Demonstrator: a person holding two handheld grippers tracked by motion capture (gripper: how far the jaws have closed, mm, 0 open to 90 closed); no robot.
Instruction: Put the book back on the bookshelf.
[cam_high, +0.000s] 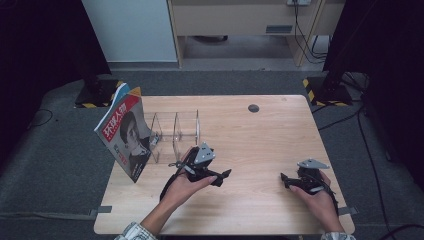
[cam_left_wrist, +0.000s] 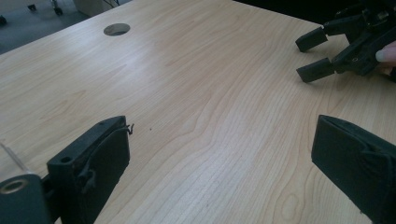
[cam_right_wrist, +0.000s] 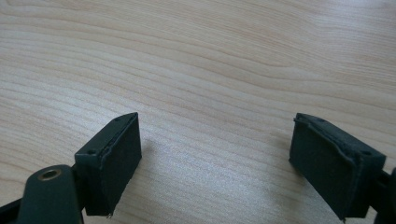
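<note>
A person holds a black gripper in each hand low over the wooden table (cam_high: 250, 135). My left gripper (cam_high: 223, 176) sits near the table's middle front, jaws pointing right, open and holding nothing. My right gripper (cam_high: 285, 181) rests at the front right, jaws pointing left toward the other one, also open with nothing held. In the left gripper view its own jaws (cam_left_wrist: 219, 158) stand wide apart over bare wood, with the right gripper (cam_left_wrist: 317, 53) open farther off. The right gripper view has its jaws (cam_right_wrist: 217, 154) spread over bare wood.
A magazine (cam_high: 125, 134) with a red cover leans upright against a clear acrylic divider rack (cam_high: 177, 130) at the table's left. A round cable hole (cam_high: 253, 108) lies near the far edge, also in the left gripper view (cam_left_wrist: 116, 29). Grey carpet surrounds the table.
</note>
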